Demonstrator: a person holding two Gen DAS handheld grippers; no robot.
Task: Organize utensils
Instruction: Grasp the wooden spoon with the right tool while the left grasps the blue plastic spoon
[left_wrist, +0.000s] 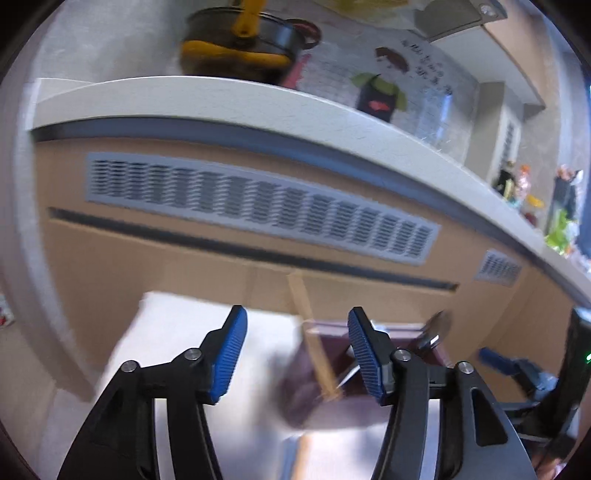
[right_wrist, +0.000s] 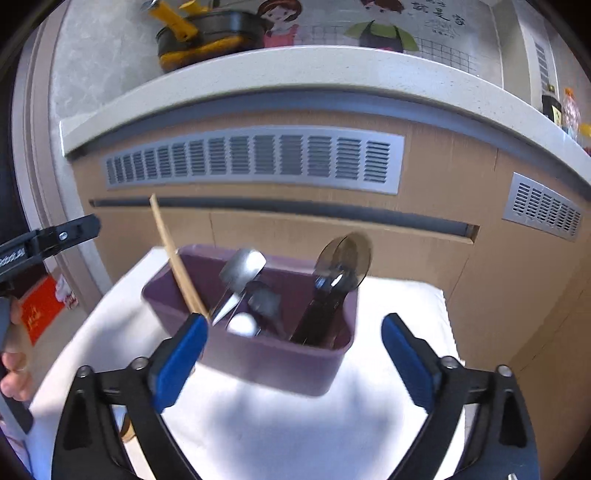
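Note:
A purple utensil holder (right_wrist: 280, 365) stands on a white cloth (right_wrist: 258, 435). It holds a wooden chopstick (right_wrist: 173, 254), a metal spoon (right_wrist: 243, 271), a white-tipped utensil (right_wrist: 242, 325) and a pizza cutter (right_wrist: 345, 258). My right gripper (right_wrist: 295, 363) is open and empty, its jaws on either side of the holder's near wall. My left gripper (left_wrist: 297, 356) is open and empty, just short of the blurred holder (left_wrist: 325, 398). The chopstick (left_wrist: 312, 339) and pizza cutter (left_wrist: 436, 328) show there too.
A cabinet front with a grey vent grille (right_wrist: 255, 158) stands behind the cloth under a white countertop (right_wrist: 295, 66). A black and yellow pan (right_wrist: 199, 37) sits on the counter. Bottles (right_wrist: 557, 107) stand at the far right. The left gripper's body (right_wrist: 44, 240) shows at left.

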